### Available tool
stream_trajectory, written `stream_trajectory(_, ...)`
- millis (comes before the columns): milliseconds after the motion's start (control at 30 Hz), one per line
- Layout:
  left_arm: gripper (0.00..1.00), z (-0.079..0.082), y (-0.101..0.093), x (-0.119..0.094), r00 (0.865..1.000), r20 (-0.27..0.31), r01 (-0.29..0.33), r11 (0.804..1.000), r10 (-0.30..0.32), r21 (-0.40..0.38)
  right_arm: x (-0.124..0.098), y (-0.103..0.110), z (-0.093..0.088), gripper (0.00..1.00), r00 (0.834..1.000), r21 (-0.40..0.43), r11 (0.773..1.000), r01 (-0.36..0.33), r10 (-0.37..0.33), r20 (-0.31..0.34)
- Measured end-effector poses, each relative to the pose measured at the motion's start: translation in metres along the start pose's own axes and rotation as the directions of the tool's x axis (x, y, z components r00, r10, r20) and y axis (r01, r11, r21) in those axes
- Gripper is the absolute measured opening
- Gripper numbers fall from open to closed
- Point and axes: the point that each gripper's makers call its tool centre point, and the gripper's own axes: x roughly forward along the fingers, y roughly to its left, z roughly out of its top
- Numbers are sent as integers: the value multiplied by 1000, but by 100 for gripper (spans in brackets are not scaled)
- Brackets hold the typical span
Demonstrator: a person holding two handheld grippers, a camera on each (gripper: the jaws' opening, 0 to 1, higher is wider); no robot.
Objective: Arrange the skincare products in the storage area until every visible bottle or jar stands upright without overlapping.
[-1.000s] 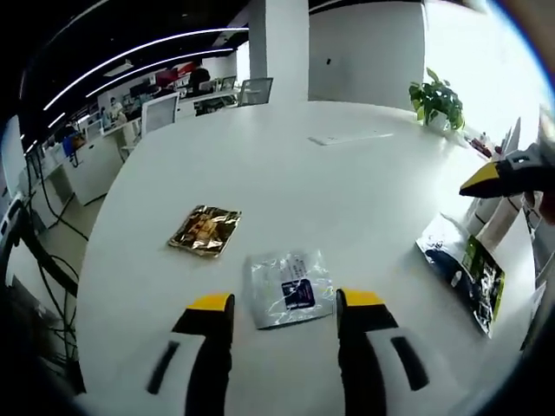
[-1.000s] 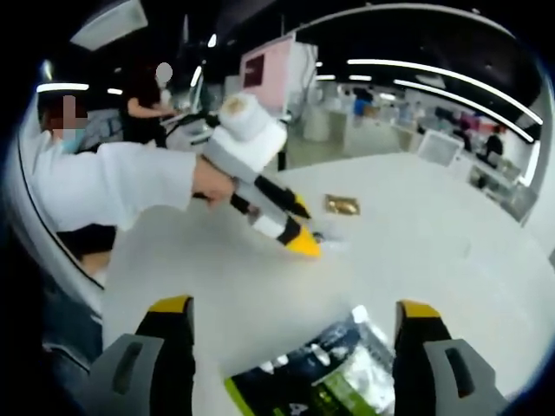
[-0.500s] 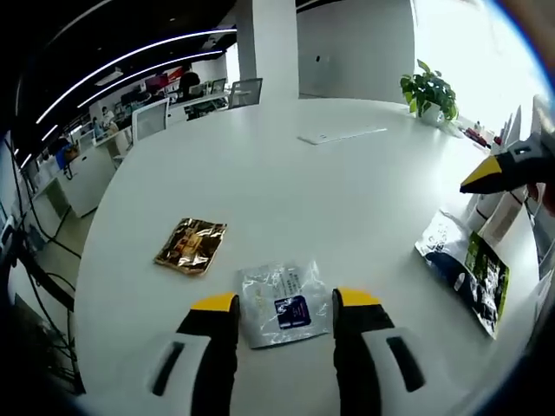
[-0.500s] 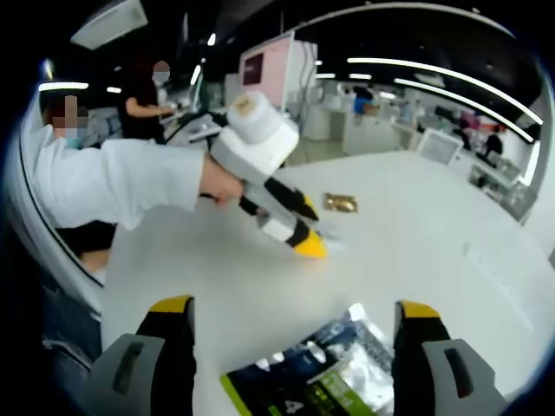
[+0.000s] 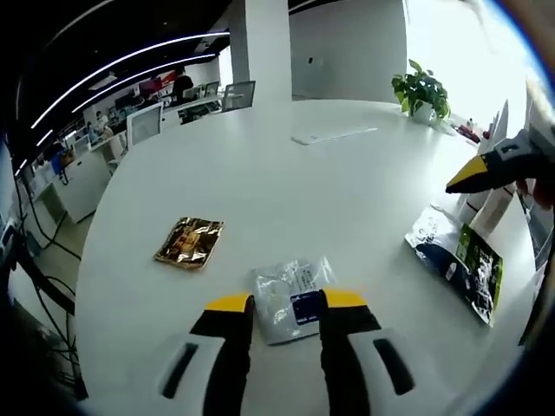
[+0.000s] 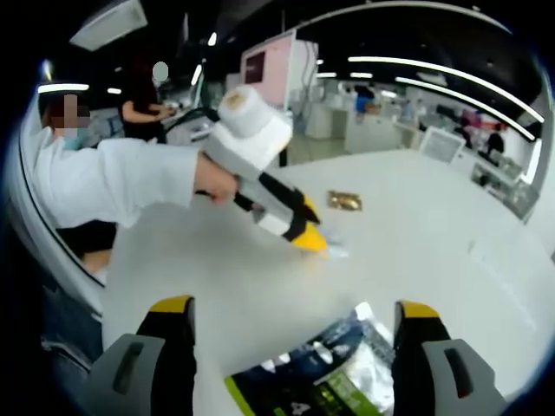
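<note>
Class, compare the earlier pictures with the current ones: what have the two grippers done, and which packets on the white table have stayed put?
The left gripper has narrowed its jaws around the clear sachet, which lies between them; a firm grip cannot be confirmed. The right gripper stays open above the dark green-edged packet. The gold packet and the white table are unchanged.

table (image 5: 286, 182) | far half bare, open passage; near edge: gold sachet (image 5: 190, 242), clear sachet (image 5: 293, 297), dark packet (image 5: 460, 269) well apart
</note>
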Motion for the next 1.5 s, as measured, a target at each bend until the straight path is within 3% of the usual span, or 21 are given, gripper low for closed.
stream_trajectory(233, 53, 0, -8, 2, 1000, -11, 5, 1000, -5, -1, -1, 1, 0, 95, 1000, -4, 1000, -2, 2, -3)
stream_trajectory(333, 55, 1, -13, 4, 1000, -8, 15, 1000, -15, 5, -2, 1, -1, 95, 1000, 0, 1000, 1, -1, -2)
stream_trajectory(500, 49, 7, -18, 10, 1000, 9, 21, 999, -21, 28, -3, 1, -3, 95, 1000, -3, 1000, 0, 0, -9)
stream_trajectory(567, 42, 8, -18, 12, 999, 15, 29, 999, -30, 46, -3, 1, -3, 95, 1000, -3, 1000, 0, 0, -9)
stream_trajectory(767, 41, 3, -20, 12, 999, 13, 42, 998, -43, 55, -2, -1, -4, 94, 1000, 4, 1000, 4, -4, -8)
stream_trajectory(967, 39, -3, -31, 6, 993, 65, 95, 991, -101, 93, 3, 7, -8, 94, 1000, 2, 1000, -15, 16, -20)
stream_trajectory(1133, 39, -11, -34, -3, 991, 54, 115, 988, -122, 107, 7, 11, -9, 92, 999, -5, 1000, -31, 31, -26)
stream_trajectory(1500, 38, -30, -48, -20, 978, 21, 200, 966, -206, 164, 11, 9, -16, 71, 999, 0, 999, -32, 32, -44)
